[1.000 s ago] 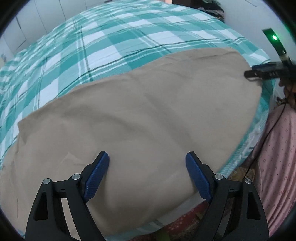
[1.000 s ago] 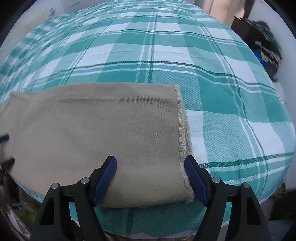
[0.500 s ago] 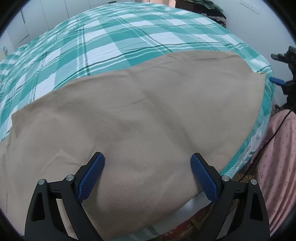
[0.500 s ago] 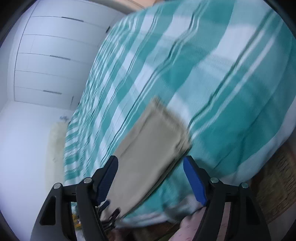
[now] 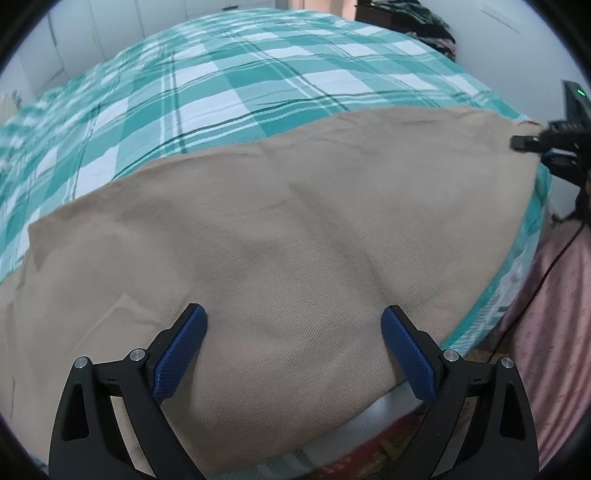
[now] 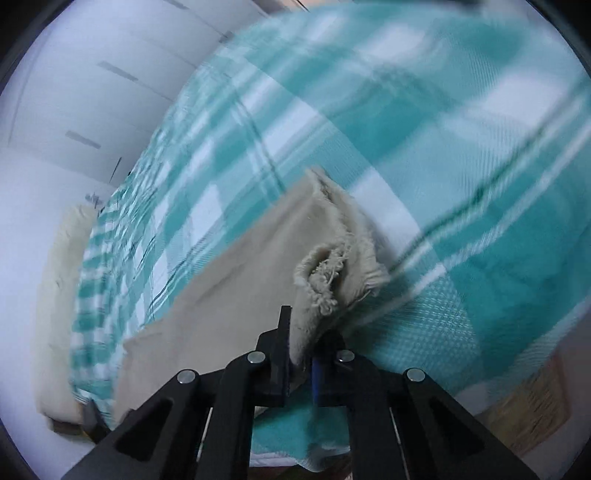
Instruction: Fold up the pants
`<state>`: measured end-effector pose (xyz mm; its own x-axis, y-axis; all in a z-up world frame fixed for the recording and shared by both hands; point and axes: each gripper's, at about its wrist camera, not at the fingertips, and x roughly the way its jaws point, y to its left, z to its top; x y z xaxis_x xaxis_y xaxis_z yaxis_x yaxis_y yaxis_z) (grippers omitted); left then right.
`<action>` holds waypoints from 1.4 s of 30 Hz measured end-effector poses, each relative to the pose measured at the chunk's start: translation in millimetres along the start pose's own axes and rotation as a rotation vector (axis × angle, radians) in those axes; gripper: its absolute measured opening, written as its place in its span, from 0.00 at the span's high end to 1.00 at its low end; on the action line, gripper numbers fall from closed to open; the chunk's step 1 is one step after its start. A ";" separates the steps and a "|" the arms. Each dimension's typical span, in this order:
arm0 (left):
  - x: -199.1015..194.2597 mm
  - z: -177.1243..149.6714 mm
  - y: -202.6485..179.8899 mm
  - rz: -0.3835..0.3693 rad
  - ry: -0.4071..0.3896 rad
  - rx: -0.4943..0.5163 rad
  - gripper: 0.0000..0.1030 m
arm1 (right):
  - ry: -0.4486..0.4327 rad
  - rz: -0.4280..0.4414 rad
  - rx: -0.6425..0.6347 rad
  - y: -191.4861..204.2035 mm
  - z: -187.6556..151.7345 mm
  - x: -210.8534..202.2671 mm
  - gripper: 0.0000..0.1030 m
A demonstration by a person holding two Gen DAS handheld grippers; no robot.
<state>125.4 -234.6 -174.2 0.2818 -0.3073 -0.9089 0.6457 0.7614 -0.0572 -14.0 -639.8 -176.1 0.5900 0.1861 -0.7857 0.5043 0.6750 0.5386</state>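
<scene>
Left wrist view shows one big bed with a green checked sheet (image 5: 229, 92), and one pair of tan pants (image 5: 295, 236) lying flat along its near edge. Left gripper (image 5: 293, 347) hangs over the pants with jaws spread wide, pinching nothing. Right gripper (image 6: 299, 363) has just squeezed shut on the frayed pants hem (image 6: 332, 266).

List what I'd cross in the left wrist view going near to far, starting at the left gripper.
left gripper, jaws wide open → tan pants spread flat → teal plaid bedspread → white wardrobe doors at the back.
</scene>
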 end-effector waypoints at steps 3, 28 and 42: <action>-21.9 4.3 34.1 -0.041 -0.015 -0.114 0.07 | -0.116 -0.003 -0.170 51.7 -3.5 -41.2 0.93; -181.1 -163.2 343.8 0.198 -0.304 -0.866 0.07 | 0.050 0.278 -0.819 329.4 -169.9 16.8 0.57; -41.3 -49.5 145.5 -0.003 -0.016 -0.294 0.12 | 0.190 -0.001 -0.788 250.0 -168.3 104.2 0.58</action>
<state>172.6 -82.8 -165.4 0.2925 -0.3168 -0.9023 0.4141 0.8924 -0.1792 67.4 -331.5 -174.5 0.4364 0.2555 -0.8627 -0.1298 0.9667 0.2206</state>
